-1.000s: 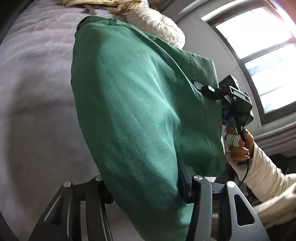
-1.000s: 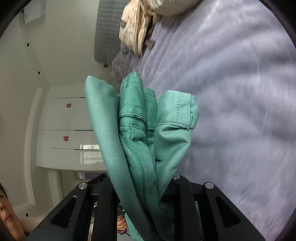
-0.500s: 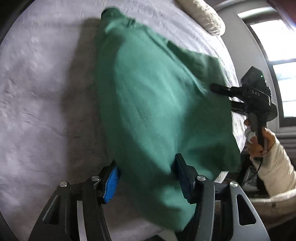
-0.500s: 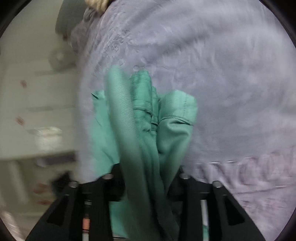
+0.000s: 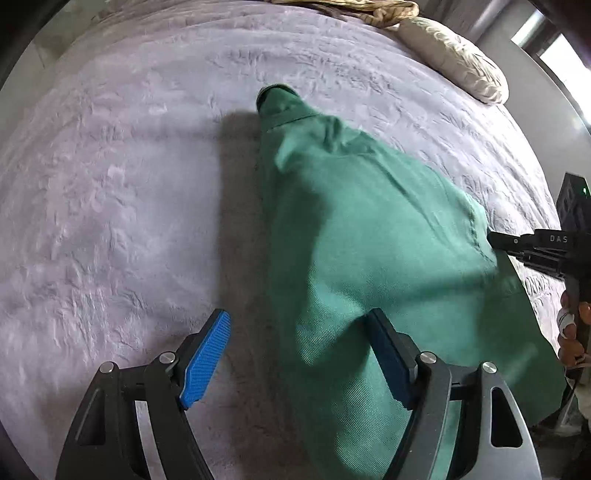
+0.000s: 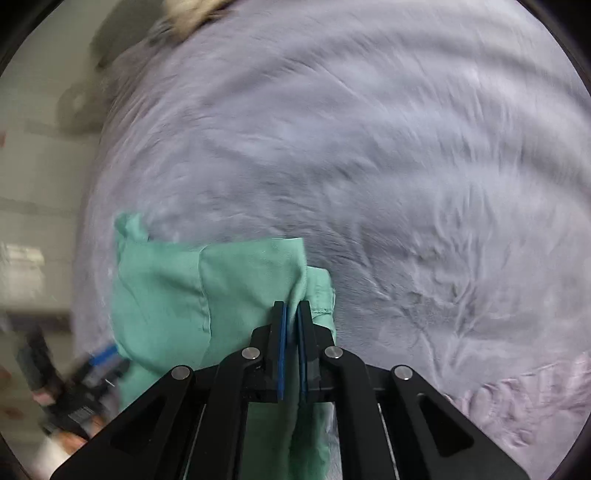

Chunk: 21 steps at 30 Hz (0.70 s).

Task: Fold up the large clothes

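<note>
A large green garment (image 5: 369,240) lies stretched across the grey bed cover (image 5: 110,184), one narrow end pointing away. My left gripper (image 5: 295,347) is open; its blue-padded fingers (image 5: 205,354) stand wide apart, with cloth draped over the right finger. My right gripper (image 6: 291,314) is shut on a bunched edge of the green garment (image 6: 184,288). The right gripper also shows at the right edge of the left wrist view (image 5: 535,247).
A cream pillow (image 5: 454,62) and a beige bundle (image 5: 369,7) lie at the far end of the bed. A window is at the far right. White cabinets stand blurred at the left of the right wrist view (image 6: 29,221).
The garment has come down from mid-air onto the bed. My left gripper has opened and let go of the cloth. My right gripper has closed tighter on its edge.
</note>
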Available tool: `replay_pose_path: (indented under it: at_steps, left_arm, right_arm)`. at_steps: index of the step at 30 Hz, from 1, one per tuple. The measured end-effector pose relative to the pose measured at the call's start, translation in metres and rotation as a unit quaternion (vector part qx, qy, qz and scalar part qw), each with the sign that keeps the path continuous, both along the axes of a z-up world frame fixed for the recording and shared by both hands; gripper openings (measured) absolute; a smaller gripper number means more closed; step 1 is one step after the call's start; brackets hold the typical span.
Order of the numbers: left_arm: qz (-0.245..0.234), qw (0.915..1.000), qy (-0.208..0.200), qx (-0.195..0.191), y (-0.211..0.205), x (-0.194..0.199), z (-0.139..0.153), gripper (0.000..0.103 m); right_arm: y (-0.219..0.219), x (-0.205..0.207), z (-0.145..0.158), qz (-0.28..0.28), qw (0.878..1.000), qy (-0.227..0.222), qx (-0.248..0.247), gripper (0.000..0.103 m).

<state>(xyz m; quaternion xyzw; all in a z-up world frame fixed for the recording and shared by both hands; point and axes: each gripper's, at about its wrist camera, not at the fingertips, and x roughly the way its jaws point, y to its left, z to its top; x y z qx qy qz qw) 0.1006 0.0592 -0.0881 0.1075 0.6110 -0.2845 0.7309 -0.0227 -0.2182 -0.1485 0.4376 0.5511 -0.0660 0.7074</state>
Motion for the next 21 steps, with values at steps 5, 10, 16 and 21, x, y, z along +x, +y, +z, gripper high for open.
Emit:
replay_pose_path:
  at_steps: [5,10,16,21]
  left_arm:
    - [-0.031,0.9995,0.0,0.012,0.013,-0.015,0.03,0.077]
    - [-0.096,0.9947,0.036,-0.006,0.037,-0.062,0.06,0.077]
    - [-0.159,0.9847,0.05,0.051,0.045,-0.124,0.036,0.077]
    - [-0.13,0.9886,0.052,0.054,0.057,-0.129,0.025,0.085]
  right_arm:
    - [-0.001,-0.017,0.027,0.006,1.0,0.012,-0.014,0.006]
    - [0.029,-0.05,0.081,0.076,0.997,-0.017,0.007,0.006]
    - [0.091,-0.09,0.111,0.178,0.984,-0.011,0.028,0.006]
    - [0.113,-0.111,0.095,0.205,0.977,0.048,-0.02,0.006]
